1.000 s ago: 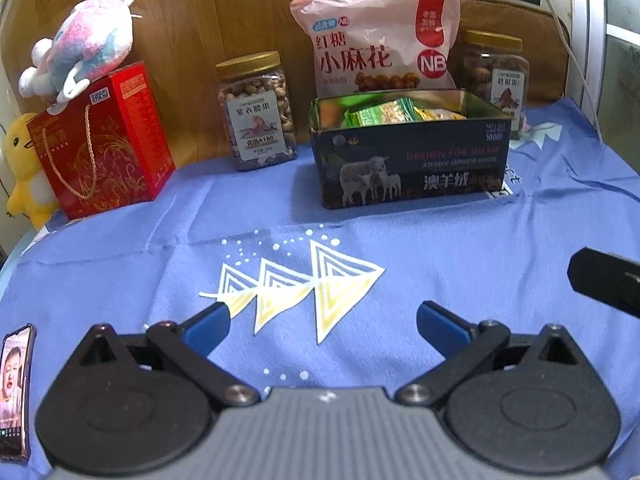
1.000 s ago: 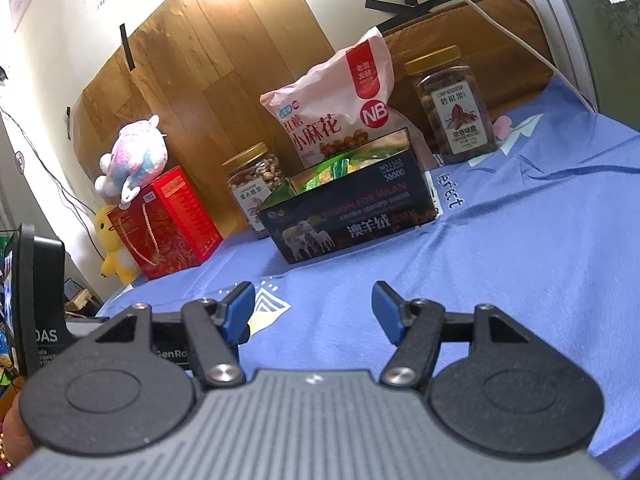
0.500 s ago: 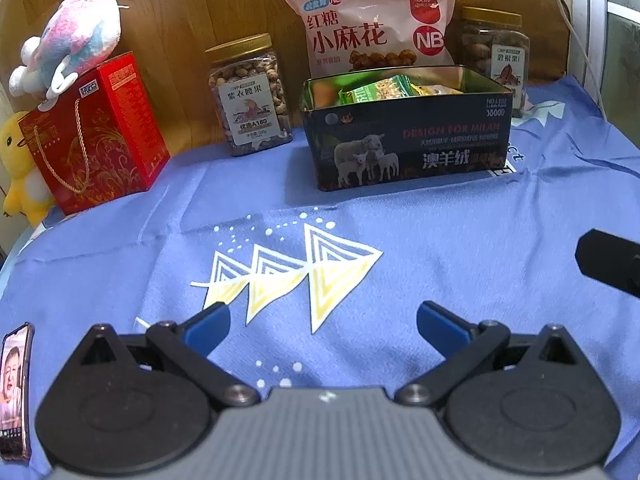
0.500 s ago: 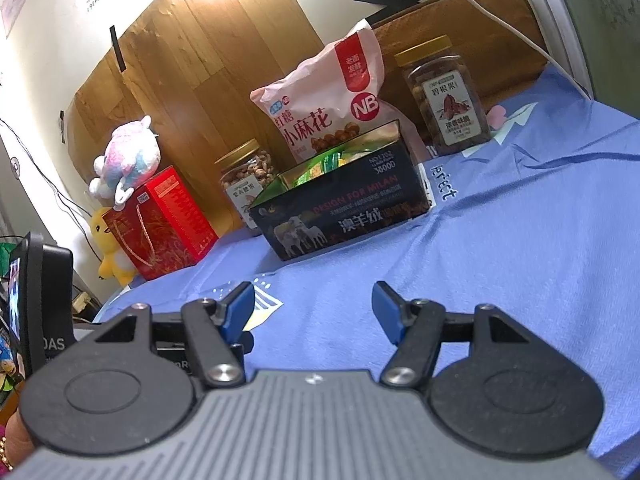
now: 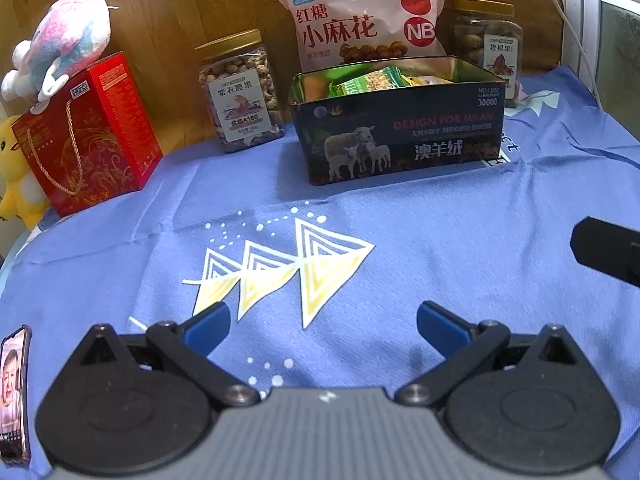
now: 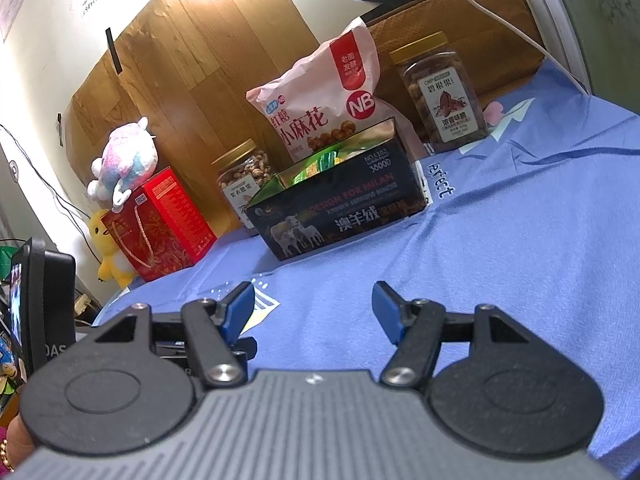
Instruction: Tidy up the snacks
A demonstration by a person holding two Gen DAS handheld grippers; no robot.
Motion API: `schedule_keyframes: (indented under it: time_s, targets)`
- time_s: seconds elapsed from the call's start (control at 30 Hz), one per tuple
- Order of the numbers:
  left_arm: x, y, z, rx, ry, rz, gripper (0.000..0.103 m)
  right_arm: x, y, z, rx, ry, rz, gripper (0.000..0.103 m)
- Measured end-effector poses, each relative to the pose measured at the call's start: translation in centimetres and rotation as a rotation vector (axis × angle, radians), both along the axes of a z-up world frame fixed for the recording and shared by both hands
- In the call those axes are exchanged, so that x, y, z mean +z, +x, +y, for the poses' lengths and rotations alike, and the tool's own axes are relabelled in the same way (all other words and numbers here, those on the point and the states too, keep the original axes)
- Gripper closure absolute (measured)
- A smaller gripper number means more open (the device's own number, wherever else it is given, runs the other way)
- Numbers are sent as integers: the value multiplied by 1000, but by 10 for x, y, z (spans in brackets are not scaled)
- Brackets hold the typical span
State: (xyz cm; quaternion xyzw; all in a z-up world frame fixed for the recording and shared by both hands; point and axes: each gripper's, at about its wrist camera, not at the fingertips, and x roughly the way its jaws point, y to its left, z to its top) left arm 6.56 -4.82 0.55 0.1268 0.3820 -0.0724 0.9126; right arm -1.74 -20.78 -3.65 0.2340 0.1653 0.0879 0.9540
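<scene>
Left claw (image 5: 323, 327) nearer "DESIGN FOR MILAN" tin (image 5: 400, 136).

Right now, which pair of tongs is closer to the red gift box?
Left. The left tongs have the red gift box ahead to their left; the right tongs sit farther right, beyond the left ones.

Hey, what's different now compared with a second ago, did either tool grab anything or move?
Neither took hold of anything. The left tool tipped down and eased slightly forward: the tin and snack bag sit higher and a bit larger in its view. The right tool tilted and shifted slightly, so the tin drifted left. Both stayed open and empty; snacks, jars and red box kept their places.
</scene>
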Motion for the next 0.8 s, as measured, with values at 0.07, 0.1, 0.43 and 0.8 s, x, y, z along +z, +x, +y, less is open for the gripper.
schedule_keyframes:
  time_s: [0.07, 0.1, 0.43, 0.8]
  targets:
    - [0, -1, -1, -3, 2, 0, 0, 0, 0, 0, 0, 0, 0, 36]
    - [0, -1, -1, -4, 4, -2, 0, 0, 0, 0, -1, 0, 0, 36]
    - [1, -3, -2, -6, 14, -13, 0, 0, 0, -1, 0, 2, -1, 36]
    - [2, -3, -2, -11, 13, -18, 0, 0, 0, -2, 1, 3, -1, 35]
